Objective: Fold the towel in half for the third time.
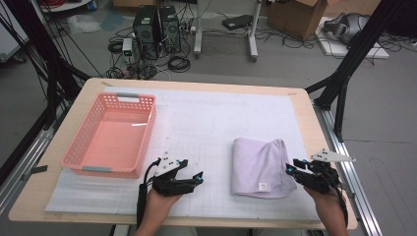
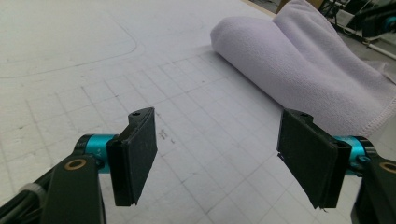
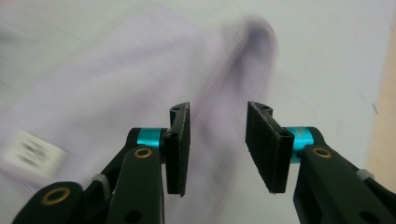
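A pink basket (image 1: 109, 133) sits at the table's left. Just right of it, the left gripper (image 1: 193, 172) hovers over the white mat (image 1: 211, 118), its 2 jaws wide apart, nothing between them. The folded lilac towel (image 1: 258, 167) (label (image 1: 262, 186) showing) lies right of centre. The right gripper (image 1: 292, 168) is at the towel's right edge, jaws parted above the cloth.

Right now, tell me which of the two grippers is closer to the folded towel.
The right gripper: its jaws sit right at the lilac towel's right edge, while the left gripper hovers over bare mat, clearly apart from the towel.
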Motion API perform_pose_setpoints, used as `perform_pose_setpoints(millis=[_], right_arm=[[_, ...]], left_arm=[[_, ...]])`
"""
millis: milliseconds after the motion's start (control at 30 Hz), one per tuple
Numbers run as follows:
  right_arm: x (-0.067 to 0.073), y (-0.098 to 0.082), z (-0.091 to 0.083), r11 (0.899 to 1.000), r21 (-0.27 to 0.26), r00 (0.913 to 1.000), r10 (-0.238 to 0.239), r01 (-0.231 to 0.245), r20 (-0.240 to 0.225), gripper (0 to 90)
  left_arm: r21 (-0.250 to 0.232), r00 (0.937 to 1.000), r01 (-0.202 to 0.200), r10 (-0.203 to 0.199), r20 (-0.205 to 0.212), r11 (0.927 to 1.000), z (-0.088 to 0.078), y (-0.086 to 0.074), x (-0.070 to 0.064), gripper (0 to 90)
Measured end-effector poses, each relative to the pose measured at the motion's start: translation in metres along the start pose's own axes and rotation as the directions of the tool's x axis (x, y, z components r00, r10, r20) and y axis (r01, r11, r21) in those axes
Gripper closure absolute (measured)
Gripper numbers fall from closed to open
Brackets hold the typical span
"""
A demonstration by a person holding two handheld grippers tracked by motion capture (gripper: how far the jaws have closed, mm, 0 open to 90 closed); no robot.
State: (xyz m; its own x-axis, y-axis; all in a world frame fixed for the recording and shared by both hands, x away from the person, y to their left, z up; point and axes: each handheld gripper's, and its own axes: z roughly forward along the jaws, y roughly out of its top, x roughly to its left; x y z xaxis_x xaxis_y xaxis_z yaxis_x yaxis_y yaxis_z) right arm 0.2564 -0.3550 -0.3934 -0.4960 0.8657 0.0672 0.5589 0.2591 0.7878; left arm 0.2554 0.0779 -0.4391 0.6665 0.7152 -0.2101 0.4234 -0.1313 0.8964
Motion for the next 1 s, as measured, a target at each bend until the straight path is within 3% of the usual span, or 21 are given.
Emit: perform_pose_setpoints(millis=[67,133,200,233,267,333,400,433,500,600,700,800,933,1000], right_arm=[[0.013,0.010,0.012,1.000,0.001,0.9988,-0.023,0.023,-0.043,59.8],[0.021,0.012,0.029,0.998,0.025,0.9975,-0.049,0.050,-0.051,62.4],[0.023,0.005,0.044,0.993,0.078,0.9961,-0.081,0.083,-0.035,72.8],[0.022,0.000,0.048,0.987,0.118,0.9940,-0.110,0.108,0.003,76.2],[0.019,-0.005,0.049,0.982,0.142,0.9905,-0.131,0.125,0.040,77.9],[0.012,-0.013,0.038,0.987,0.145,0.9932,-0.086,0.074,0.079,78.7],[0.010,-0.015,0.028,0.983,0.171,0.9907,-0.087,0.069,0.104,77.8],[0.010,-0.016,0.024,0.981,0.187,0.9909,-0.075,0.053,0.112,72.4],[0.009,-0.012,0.016,0.982,0.180,0.9883,-0.085,0.061,0.127,68.3],[0.014,0.008,0.015,0.994,0.082,0.9922,-0.083,0.075,0.093,64.7],[0.019,0.029,0.039,0.997,0.030,0.9971,-0.072,0.072,0.024,63.6],[0.023,0.043,0.076,0.993,0.083,0.9961,-0.088,0.088,-0.009,64.3],[0.030,0.053,0.112,0.984,0.140,0.9935,-0.113,0.113,-0.010,65.1],[0.037,0.058,0.126,0.980,0.142,0.9901,-0.136,0.140,-0.036,66.1]], left_arm=[[-0.006,1.0000,0.004,-0.004,0.001,1.0000,-0.002,0.000,0.001,28.9],[-0.007,1.0000,0.004,-0.004,0.001,1.0000,-0.003,0.000,0.002,28.9],[-0.006,1.0000,0.005,-0.005,0.000,1.0000,-0.005,-0.001,0.002,28.9],[-0.008,1.0000,0.004,-0.004,-0.001,1.0000,-0.005,-0.001,0.003,28.9],[-0.009,1.0000,0.007,-0.007,-0.002,0.9999,-0.006,-0.001,0.003,28.9],[-0.012,1.0000,0.009,-0.009,-0.003,0.9999,-0.007,-0.001,0.003,28.9],[-0.014,0.9999,0.008,-0.008,-0.007,0.9999,-0.008,-0.001,0.004,28.9],[-0.013,0.9999,0.010,-0.010,-0.006,0.9999,-0.008,-0.001,0.004,28.9],[-0.012,0.9999,0.011,-0.011,-0.008,0.9999,-0.008,-0.001,0.004,28.9],[-0.009,1.0000,0.009,-0.009,-0.005,0.9999,-0.008,-0.002,0.004,28.9],[-0.008,0.9999,0.009,-0.009,-0.005,0.9999,-0.008,-0.003,0.004,28.9],[-0.007,0.9999,0.014,-0.014,-0.003,0.9999,-0.008,-0.003,0.005,28.9],[-0.006,0.9999,0.017,-0.017,-0.005,0.9998,-0.009,-0.004,0.006,28.9],[-0.008,0.9998,0.017,-0.017,-0.006,0.9998,-0.010,-0.004,0.006,28.9]])
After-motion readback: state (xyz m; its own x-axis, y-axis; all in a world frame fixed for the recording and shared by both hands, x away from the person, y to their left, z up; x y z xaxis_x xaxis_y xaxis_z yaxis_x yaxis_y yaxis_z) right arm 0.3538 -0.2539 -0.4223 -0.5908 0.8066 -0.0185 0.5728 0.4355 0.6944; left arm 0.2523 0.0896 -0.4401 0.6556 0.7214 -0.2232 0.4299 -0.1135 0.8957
